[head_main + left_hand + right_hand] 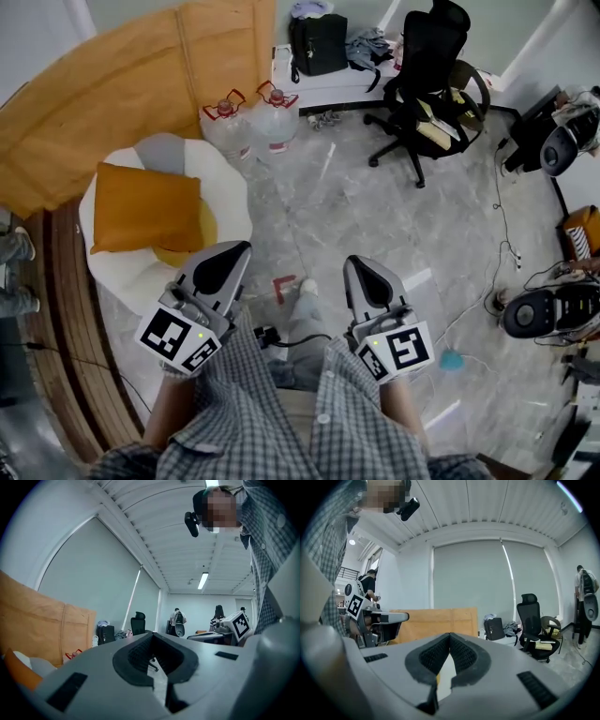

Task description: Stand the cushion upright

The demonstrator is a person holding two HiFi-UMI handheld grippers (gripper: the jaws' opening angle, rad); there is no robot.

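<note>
Head view: cushion (145, 208) lies flat on seat (223, 180); left gripper (236, 251) and right gripper (359, 264) fingers (136, 656) are shut, empty, so approach, open wide, grip its far edge

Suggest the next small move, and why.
Probably open the left gripper and ease it toward the orange cushion: it seems to lie flat on the white seat, and that gripper and the right gripper are shut, empty, short of it.
</note>
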